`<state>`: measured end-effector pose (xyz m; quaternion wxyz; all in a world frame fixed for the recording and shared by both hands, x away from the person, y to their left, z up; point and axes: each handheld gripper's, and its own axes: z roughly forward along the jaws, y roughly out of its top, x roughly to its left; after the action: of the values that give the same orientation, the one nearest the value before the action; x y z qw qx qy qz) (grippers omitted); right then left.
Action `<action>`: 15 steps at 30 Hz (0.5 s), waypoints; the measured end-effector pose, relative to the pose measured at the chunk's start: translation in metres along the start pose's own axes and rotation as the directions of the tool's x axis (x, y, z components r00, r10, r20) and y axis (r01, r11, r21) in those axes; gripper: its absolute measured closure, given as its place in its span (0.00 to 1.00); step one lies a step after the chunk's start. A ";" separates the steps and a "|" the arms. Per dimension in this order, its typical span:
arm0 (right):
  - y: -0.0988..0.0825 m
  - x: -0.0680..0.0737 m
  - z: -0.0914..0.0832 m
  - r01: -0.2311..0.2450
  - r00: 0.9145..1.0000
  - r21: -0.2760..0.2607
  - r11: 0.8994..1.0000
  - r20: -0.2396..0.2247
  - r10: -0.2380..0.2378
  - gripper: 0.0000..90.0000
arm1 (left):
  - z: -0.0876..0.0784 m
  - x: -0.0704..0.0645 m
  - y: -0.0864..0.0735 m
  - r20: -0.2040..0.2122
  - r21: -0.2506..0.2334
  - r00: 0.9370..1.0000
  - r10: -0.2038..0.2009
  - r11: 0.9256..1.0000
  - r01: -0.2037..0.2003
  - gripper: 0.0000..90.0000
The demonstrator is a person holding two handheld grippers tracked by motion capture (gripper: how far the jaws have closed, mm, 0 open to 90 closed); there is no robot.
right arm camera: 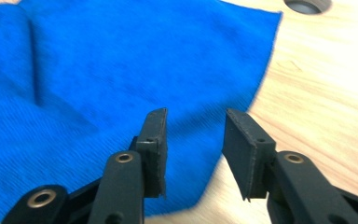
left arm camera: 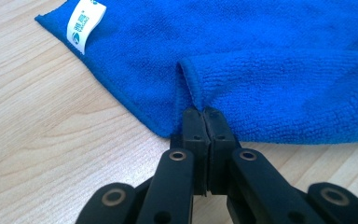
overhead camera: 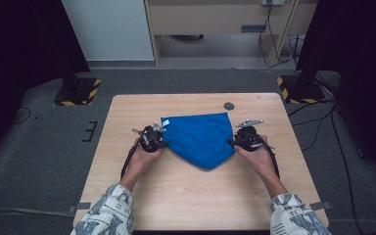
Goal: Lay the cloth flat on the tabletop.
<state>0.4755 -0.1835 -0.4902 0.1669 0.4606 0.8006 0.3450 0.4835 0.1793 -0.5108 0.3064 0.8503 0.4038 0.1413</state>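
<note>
Well, the blue cloth [overhead camera: 199, 138] lay mid-table [overhead camera: 186, 191], folded, its white tag [left arm camera: 86, 19] near one corner. The left gripper [left arm camera: 203, 116] pinched a raised fold at the cloth's left edge, jaws pressed together. The right gripper [right arm camera: 195, 140] hovered spread over the cloth's right edge, gripping nothing.

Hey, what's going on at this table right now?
A person is working on a blue cloth lying on a wooden table with a gripper in each hand. The left gripper is shut on a pinched fold at the cloth's edge, near its white label. The right gripper is open at the opposite edge, its jaws apart and not yet holding anything.
</note>
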 end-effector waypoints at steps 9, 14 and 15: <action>-0.024 -0.021 -0.007 -0.018 0.999 0.036 0.999 0.044 0.017 0.73 | -0.006 0.000 0.000 -0.004 -0.017 1.000 0.006 1.000 -0.006 0.99; -0.031 -0.025 -0.005 -0.026 0.998 0.045 0.999 0.052 0.023 0.73 | -0.010 0.001 0.001 -0.015 -0.027 1.000 0.008 1.000 -0.009 0.99; -0.031 -0.024 -0.005 -0.029 0.999 0.043 0.999 0.044 0.027 0.73 | -0.011 0.002 0.001 -0.018 -0.030 1.000 0.009 1.000 -0.010 0.99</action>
<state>0.4660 -0.2168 -0.5103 0.1694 0.4828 0.7975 0.3196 0.4802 0.1847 -0.5014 0.3147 0.8463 0.4004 0.1565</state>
